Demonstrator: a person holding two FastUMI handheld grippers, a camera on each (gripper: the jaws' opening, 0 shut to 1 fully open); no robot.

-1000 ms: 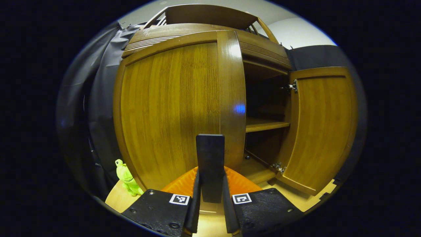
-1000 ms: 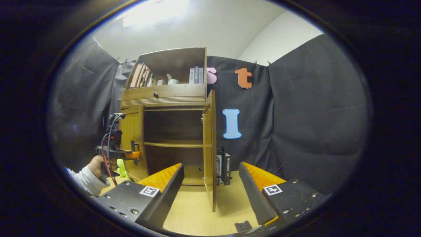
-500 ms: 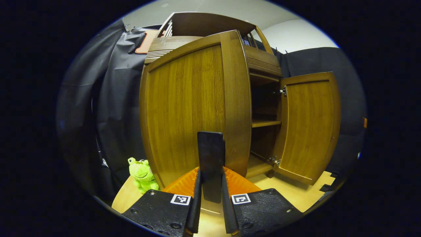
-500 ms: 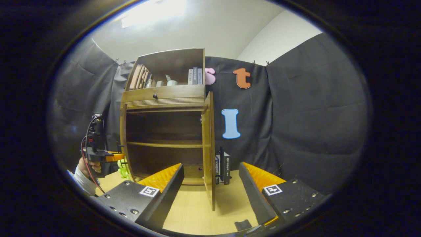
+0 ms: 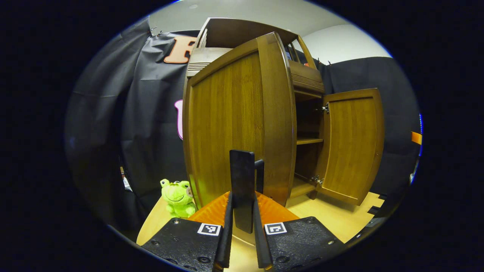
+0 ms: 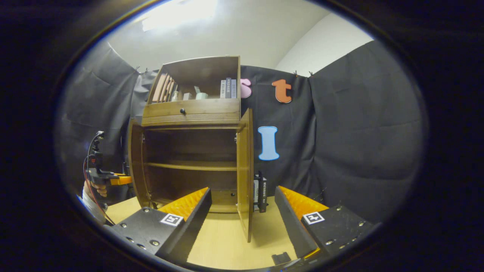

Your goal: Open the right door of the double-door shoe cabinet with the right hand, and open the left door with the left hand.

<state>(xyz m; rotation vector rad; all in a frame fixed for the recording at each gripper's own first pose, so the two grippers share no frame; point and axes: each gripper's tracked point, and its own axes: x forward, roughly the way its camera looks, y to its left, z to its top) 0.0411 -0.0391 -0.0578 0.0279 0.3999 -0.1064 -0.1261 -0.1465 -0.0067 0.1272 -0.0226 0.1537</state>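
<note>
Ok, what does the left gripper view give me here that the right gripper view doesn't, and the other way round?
Left gripper view: the left gripper shut on the handle of the left door, seen from its outer face, and a green frog toy beside the cabinet.
Right gripper view: the open right gripper, books on the top shelf, the drawer knob, and a hand holding the left gripper.
Both: the cabinet with left door and right door swung open, and the inner shelf.

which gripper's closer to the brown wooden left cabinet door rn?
Left. The left gripper is shut on the left door's black handle; the right gripper hangs open, back from the cabinet.
</note>
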